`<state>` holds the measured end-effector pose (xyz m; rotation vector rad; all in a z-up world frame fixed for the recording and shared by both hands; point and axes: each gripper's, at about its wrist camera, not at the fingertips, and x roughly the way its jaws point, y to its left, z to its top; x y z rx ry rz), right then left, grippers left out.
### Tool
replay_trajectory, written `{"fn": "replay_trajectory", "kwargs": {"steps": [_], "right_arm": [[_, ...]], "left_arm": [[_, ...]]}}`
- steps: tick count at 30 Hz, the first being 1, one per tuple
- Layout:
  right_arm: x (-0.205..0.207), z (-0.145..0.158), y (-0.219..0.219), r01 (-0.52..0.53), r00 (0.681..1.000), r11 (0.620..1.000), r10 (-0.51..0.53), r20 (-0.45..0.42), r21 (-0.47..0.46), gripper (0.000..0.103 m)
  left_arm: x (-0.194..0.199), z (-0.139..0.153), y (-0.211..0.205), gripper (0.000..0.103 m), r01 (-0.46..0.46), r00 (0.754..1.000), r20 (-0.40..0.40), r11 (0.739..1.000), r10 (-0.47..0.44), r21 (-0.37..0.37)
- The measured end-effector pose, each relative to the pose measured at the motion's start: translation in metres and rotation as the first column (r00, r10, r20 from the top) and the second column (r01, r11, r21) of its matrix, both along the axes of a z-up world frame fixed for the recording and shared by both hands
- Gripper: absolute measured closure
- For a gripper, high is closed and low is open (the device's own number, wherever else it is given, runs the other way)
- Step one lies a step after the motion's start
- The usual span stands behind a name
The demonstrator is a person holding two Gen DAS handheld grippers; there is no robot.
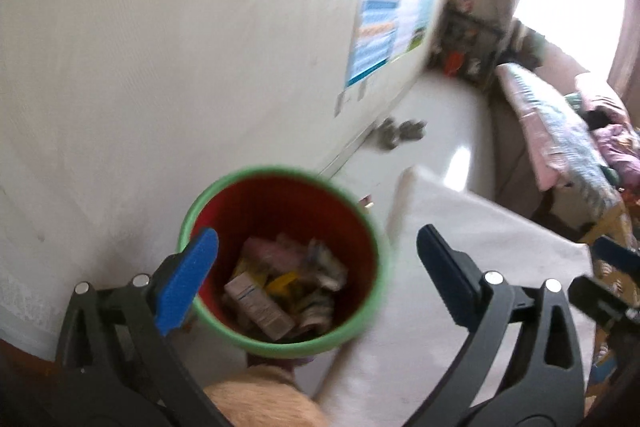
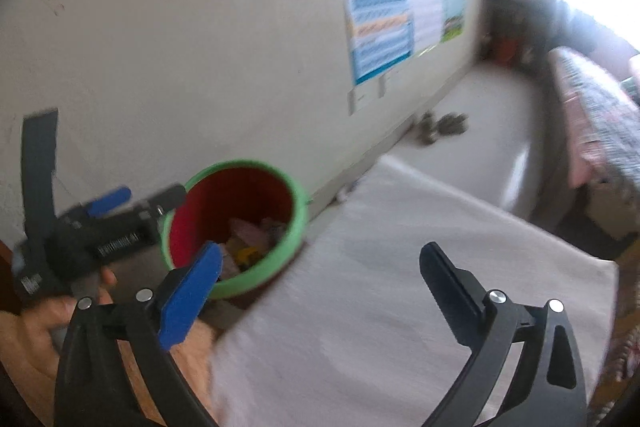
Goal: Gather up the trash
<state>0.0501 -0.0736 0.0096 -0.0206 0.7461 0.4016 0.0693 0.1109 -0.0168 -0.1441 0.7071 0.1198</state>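
A bin (image 1: 288, 211) with a green rim and a red inside stands against the wall, beside a white cloth surface. It holds trash (image 1: 276, 287): small cartons and crumpled wrappers. My left gripper (image 1: 316, 267) hangs above the bin, open, with nothing between its blue pads. My right gripper (image 1: 604, 273) shows at the right edge. In the right wrist view the bin (image 2: 240, 195) and its trash (image 2: 248, 239) sit left of centre. My right gripper (image 2: 320, 283) is open and empty over the cloth. My left gripper (image 2: 144, 197), held by a hand (image 2: 36, 331), is left of the bin.
A white wall (image 1: 160, 67) with a poster (image 1: 380, 35) runs along the left. The white cloth surface (image 2: 400, 267) spreads to the right of the bin. A bed (image 1: 560, 131) with patterned bedding stands at the right. Dark lumps (image 1: 400, 131) lie on the floor by the wall.
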Motion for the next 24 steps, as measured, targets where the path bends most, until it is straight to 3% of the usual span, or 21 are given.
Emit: {"fn": "replay_trajectory", "kwargs": {"steps": [2,6,11,18,24], "right_arm": [[-0.020,0.014,-0.020,0.025,0.994,0.999,-0.029,0.101,0.037,0.007],[-0.061,0.039,-0.051,0.096,0.934,0.989,-0.128,0.333,0.109,0.007],[-0.078,0.042,-0.066,0.164,0.906,0.983,-0.182,0.383,0.080,0.007],[-0.085,0.037,-0.084,0.206,0.904,0.973,-0.228,0.361,0.100,0.007],[-0.083,0.032,-0.100,0.246,0.904,0.962,-0.273,0.328,0.122,0.007]], "left_arm": [[-0.006,0.018,-0.018,0.006,0.025,0.998,0.055,1.000,-0.026,0.012],[-0.021,0.046,-0.053,0.006,0.063,0.989,0.133,0.997,-0.069,0.046],[-0.041,0.067,-0.086,0.006,0.067,0.976,0.200,0.993,-0.085,0.097],[-0.050,0.076,-0.102,0.006,0.077,0.970,0.217,0.987,-0.107,0.139],[-0.054,0.078,-0.098,0.006,0.067,0.972,0.215,0.989,-0.094,0.132]]}}
